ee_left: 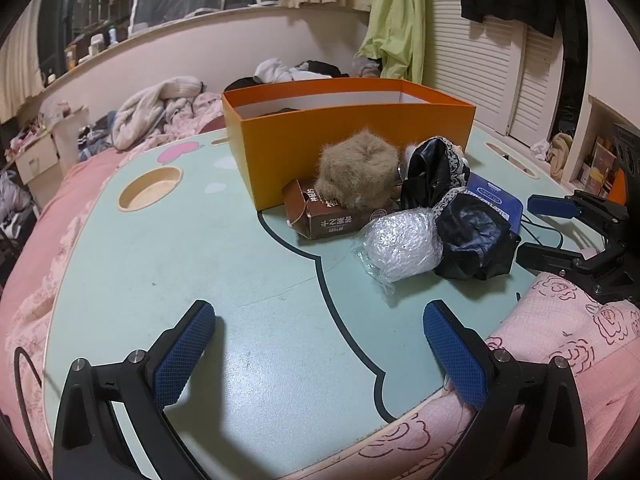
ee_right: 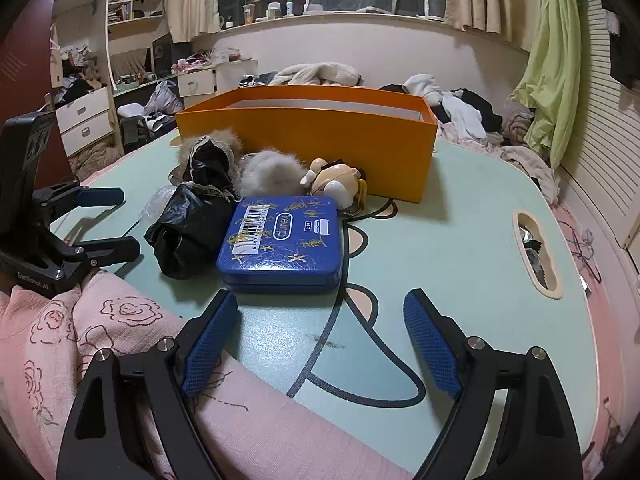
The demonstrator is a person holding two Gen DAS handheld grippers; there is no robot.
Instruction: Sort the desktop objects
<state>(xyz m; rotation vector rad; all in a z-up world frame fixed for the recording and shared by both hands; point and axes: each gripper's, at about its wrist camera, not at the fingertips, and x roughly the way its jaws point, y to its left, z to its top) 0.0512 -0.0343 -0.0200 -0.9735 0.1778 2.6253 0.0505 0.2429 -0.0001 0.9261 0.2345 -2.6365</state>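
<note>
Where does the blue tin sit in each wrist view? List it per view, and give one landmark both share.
Left wrist: blue tin right of centre, mostly hidden behind the black plastic bag.
Right wrist: blue tin at centre, fully visible, ahead of the open right gripper.
Shared landmark: orange box behind the clutter.

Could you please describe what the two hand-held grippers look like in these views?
Each hand-held gripper, left and right, has a black frame with silver screw heads and two fingers faced with blue cross-hatched pads. A black cable loops beside the left one. Seen from the right, the left body carries faint white lettering.
</note>
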